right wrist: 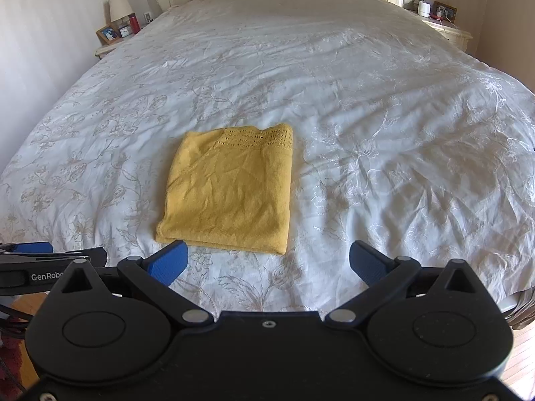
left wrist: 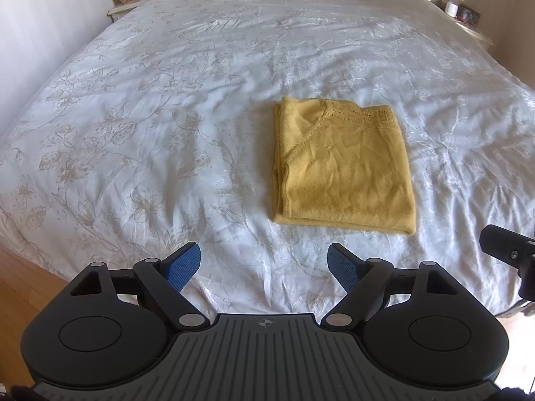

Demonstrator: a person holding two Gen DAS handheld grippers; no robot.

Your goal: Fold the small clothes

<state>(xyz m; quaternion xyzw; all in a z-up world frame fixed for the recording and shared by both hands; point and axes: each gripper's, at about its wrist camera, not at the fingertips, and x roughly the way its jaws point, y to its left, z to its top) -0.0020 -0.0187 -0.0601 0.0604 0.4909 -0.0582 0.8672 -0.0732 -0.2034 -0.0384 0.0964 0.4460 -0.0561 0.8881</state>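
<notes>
A small yellow knit garment [left wrist: 341, 167] lies folded into a neat rectangle on the white bed cover [left wrist: 167, 117], its lace-trimmed edge away from me. It also shows in the right wrist view [right wrist: 230, 187]. My left gripper [left wrist: 264, 264] is open and empty, held above the bed's near edge, short of the garment and a little to its left. My right gripper [right wrist: 269, 260] is open and empty, just in front of the garment's near edge. Part of the right gripper [left wrist: 508, 250] shows at the right edge of the left wrist view.
The white floral bed cover [right wrist: 384, 133] fills both views. Nightstands with lamps, a photo frame [right wrist: 107, 34] and small items stand at the left and at the right [right wrist: 448, 31] of the headboard. Wooden floor [left wrist: 23, 287] shows below the bed's near edge.
</notes>
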